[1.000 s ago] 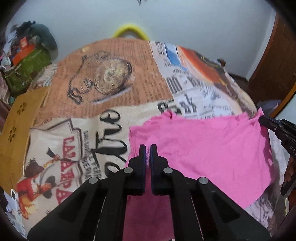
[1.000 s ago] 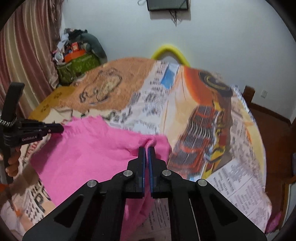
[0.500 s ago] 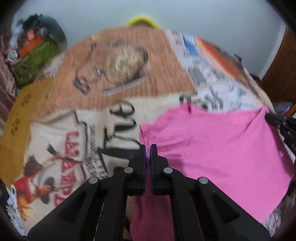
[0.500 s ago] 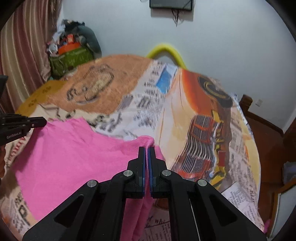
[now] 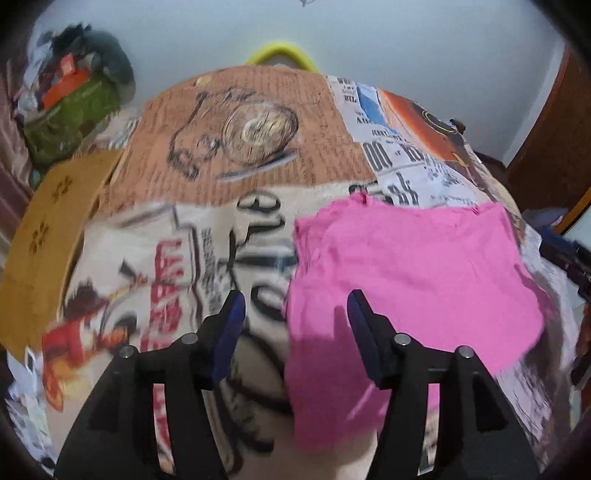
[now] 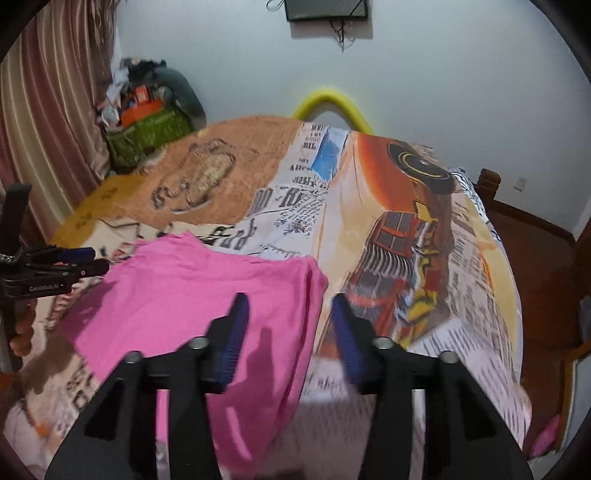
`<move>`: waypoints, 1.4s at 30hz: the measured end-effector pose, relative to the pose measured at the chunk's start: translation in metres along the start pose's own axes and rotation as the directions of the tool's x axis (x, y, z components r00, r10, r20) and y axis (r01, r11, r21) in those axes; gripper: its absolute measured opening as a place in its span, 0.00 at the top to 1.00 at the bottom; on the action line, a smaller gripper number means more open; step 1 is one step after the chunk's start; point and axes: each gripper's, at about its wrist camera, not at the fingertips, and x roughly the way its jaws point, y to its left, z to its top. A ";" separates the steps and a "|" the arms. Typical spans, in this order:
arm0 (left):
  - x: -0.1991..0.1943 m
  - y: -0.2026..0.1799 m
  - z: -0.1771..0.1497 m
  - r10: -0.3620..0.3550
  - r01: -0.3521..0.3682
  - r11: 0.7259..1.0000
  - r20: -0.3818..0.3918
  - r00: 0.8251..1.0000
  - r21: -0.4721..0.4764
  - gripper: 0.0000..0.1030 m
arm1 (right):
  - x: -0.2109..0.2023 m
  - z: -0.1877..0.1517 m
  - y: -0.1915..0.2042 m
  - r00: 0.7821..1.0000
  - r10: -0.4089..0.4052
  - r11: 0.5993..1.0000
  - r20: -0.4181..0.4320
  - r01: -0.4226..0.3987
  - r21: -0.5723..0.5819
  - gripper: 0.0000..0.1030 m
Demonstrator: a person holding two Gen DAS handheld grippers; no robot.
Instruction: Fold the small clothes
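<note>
- The pink cloth (image 5: pixel 413 266) lies spread on the printed bedspread (image 5: pixel 229 147) of the bed, its near edge hanging over the bed's front side
- The left hand-held gripper (image 5: pixel 293 314) has its jaws wide apart and holds nothing; the cloth's left edge lies between its two blue pads (image 5: pixel 231 325)
- The right hand-held gripper (image 6: pixel 288 321) is likewise spread open and empty, with the cloth's right edge and corner just between and beyond its fingers (image 6: pixel 345 332)
- In the right wrist view the left hand-held gripper shows at the far left edge, beside the cloth's left side, with part of a hand (image 6: pixel 22 328) under it
- A green bag (image 6: pixel 147 136) piled with clutter sits behind the bed by the striped curtain (image 6: pixel 48 92)
- A yellow curved tube (image 6: pixel 332 107) rises behind the bed against the white wall, and a dark screen (image 6: pixel 327 9) hangs above it
</note>
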 end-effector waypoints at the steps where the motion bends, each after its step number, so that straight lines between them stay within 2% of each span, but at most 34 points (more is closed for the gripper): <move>1: -0.003 0.006 -0.008 -0.015 0.015 1.000 -0.020 1.000 -0.023 0.44 | -0.003 -0.006 0.000 1.000 0.017 1.000 -0.011 -0.017 0.016 0.50; 4: -0.003 0.014 -0.028 -0.059 0.054 0.996 -0.076 0.995 -0.066 0.44 | -0.005 -0.027 0.003 0.997 0.054 0.998 -0.062 -0.051 0.046 0.50; 7: -0.001 0.011 -0.045 -0.095 0.088 0.994 -0.111 0.989 -0.066 0.44 | -0.001 -0.048 0.011 0.992 0.077 0.996 -0.104 -0.072 0.052 0.50; 9: -0.002 0.007 -0.052 -0.114 0.109 0.992 -0.110 0.987 -0.056 0.49 | 0.001 -0.055 0.015 0.988 0.098 0.994 -0.117 -0.092 0.056 0.51; 11: -0.003 0.000 -0.058 -0.135 0.132 0.990 -0.097 0.986 -0.043 0.74 | 0.001 -0.058 0.017 0.988 0.110 0.992 -0.108 -0.104 0.065 0.67; 12: -0.003 -0.002 -0.059 -0.166 0.162 0.986 -0.100 0.981 -0.048 0.83 | 0.002 -0.058 0.017 0.988 0.119 0.991 -0.095 -0.111 0.078 0.71; 13: -0.003 -0.004 -0.059 -0.194 0.189 0.980 -0.105 0.975 -0.058 0.91 | 0.003 -0.058 0.016 0.988 0.122 0.989 -0.092 -0.114 0.089 0.80; 14: -0.004 -0.005 -0.058 -0.182 0.177 0.983 -0.100 0.978 -0.058 0.92 | 0.005 -0.057 0.015 0.987 0.127 0.988 -0.096 -0.117 0.103 0.86; 16: -0.008 -0.010 -0.060 -0.159 0.156 0.987 -0.098 0.982 -0.044 0.94 | 0.002 -0.056 0.014 0.987 0.132 0.986 -0.088 -0.122 0.114 0.88; 23: -0.031 -0.014 -0.078 -0.186 0.182 0.982 -0.123 0.975 -0.046 0.96 | -0.023 -0.070 0.023 0.990 0.107 0.993 -0.093 -0.102 0.058 0.89; 30: -0.065 -0.036 -0.113 -0.140 0.150 0.985 -0.115 0.983 0.085 0.96 | -0.037 -0.087 0.017 0.990 0.077 0.995 -0.117 -0.068 0.077 0.89; 36: -0.083 -0.035 -0.136 -0.080 0.095 0.988 -0.116 0.990 0.123 0.96 | -0.054 -0.104 0.026 0.989 0.061 0.997 -0.133 -0.054 0.055 0.89; 40: -0.091 -0.029 -0.134 -0.036 0.048 0.991 -0.098 0.995 0.127 0.94 | -0.060 -0.112 0.031 0.987 0.011 1.000 -0.157 -0.010 0.008 0.83; 42: -0.093 -0.028 -0.124 -0.040 0.049 0.992 -0.083 0.996 0.115 0.89 | -0.064 -0.114 0.027 0.987 0.008 1.000 -0.159 -0.004 0.021 0.72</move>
